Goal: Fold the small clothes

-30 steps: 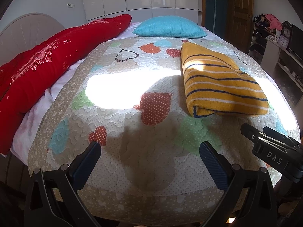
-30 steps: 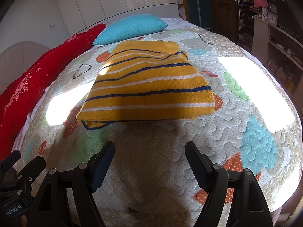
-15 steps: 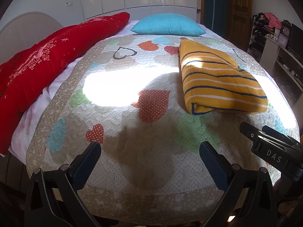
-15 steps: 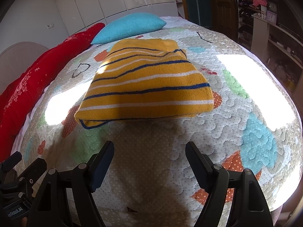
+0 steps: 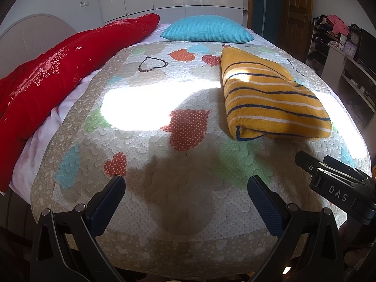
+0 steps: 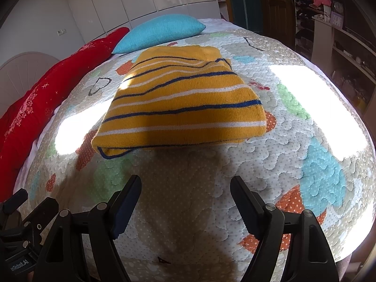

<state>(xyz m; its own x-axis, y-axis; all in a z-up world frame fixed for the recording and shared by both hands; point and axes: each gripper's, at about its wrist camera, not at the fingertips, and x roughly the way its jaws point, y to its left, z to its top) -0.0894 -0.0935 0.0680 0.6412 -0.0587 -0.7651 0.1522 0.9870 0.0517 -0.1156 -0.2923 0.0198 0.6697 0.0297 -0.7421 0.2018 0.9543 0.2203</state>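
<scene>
Both tongs gape empty, folded striped sweater [image 6: 181,103] on the bed quilt [image 6: 305,145] dead ahead of right tongs [image 6: 185,195], up-right of left tongs [image 5: 186,196]; folded edge facing right, right nearer.

Looked from the foot of the heart-patterned quilted bed [image 5: 188,211] toward the turquoise pillow [image 5: 206,28], both views low and near. Left view faced bare quilt; right centred the folded mustard striped knit garment [image 6: 183,108]. Shared both.
</scene>
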